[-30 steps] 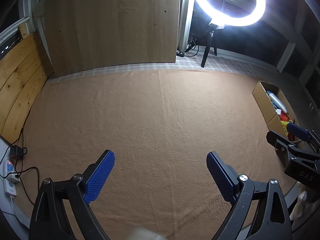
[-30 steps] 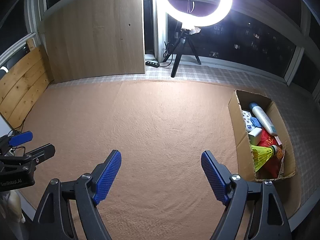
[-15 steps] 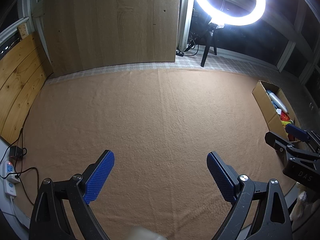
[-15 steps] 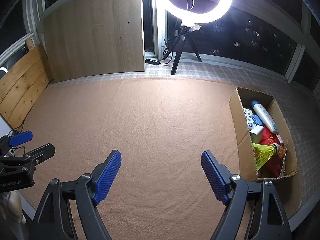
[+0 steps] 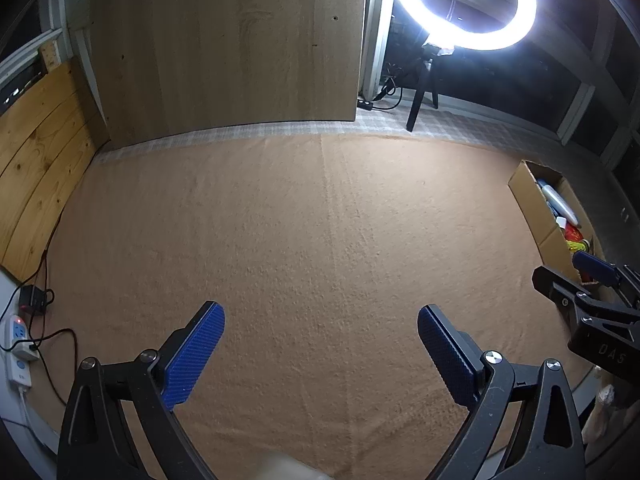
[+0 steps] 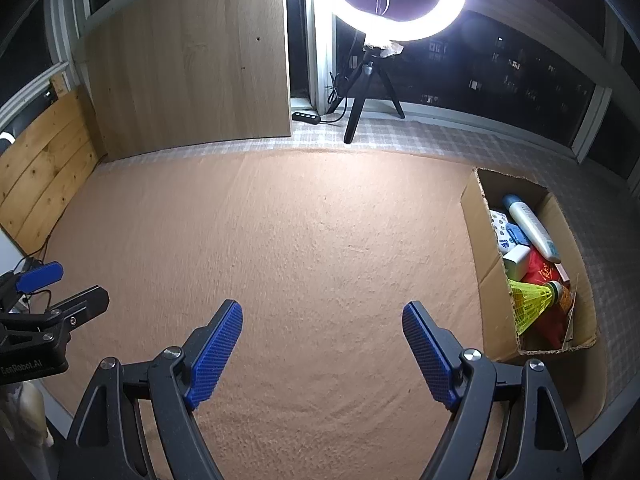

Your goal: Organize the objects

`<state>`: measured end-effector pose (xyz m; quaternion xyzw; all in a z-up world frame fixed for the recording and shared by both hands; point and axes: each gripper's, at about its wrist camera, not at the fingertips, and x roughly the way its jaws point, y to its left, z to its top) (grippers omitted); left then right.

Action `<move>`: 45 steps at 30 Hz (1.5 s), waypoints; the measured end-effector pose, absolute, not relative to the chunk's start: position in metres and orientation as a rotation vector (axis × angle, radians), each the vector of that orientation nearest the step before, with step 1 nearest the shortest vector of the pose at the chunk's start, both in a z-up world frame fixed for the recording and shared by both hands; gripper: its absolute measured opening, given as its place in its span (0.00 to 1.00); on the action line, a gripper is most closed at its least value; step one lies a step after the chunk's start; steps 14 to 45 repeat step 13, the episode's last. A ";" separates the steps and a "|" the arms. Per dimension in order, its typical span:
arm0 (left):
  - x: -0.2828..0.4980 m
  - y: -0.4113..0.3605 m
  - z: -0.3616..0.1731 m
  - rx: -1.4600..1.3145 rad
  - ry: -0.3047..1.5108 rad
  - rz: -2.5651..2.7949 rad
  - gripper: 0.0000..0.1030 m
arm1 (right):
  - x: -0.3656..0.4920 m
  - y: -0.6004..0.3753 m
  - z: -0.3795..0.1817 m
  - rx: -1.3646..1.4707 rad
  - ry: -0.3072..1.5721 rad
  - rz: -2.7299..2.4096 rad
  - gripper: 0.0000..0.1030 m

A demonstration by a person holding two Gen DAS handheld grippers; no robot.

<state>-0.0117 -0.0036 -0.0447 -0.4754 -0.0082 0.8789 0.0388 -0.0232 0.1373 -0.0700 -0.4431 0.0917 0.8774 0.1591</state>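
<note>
A cardboard box (image 6: 480,216) stands at the right edge of the tan carpet (image 6: 320,240). It holds a white bottle (image 6: 530,226), a yellow shuttlecock (image 6: 530,300), a red packet (image 6: 542,274) and other small items. My right gripper (image 6: 322,316) hovers open over bare carpet, left of the box, with nothing between its blue pads. My left gripper (image 5: 320,320) is open too, above bare carpet with nothing in it. Each gripper shows at the edge of the other's view: the right gripper (image 5: 592,280), the left gripper (image 6: 44,288). The box (image 5: 532,200) appears far right in the left wrist view.
A lit ring light on a tripod (image 6: 368,80) stands beyond the carpet on checked flooring. A large wooden panel (image 6: 192,60) leans at the back; planks (image 6: 44,176) line the left side. A power strip and cables (image 5: 18,340) lie at the carpet's left edge.
</note>
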 end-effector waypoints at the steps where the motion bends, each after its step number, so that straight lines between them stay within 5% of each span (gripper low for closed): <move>1: -0.011 -0.004 -0.045 -1.459 -0.026 2.696 0.96 | -0.023 0.137 -0.070 -1.268 0.262 2.507 0.77; 45: -0.006 -0.006 -0.050 -1.462 -0.028 2.690 0.96 | -0.023 0.137 -0.075 -1.287 0.260 2.493 0.77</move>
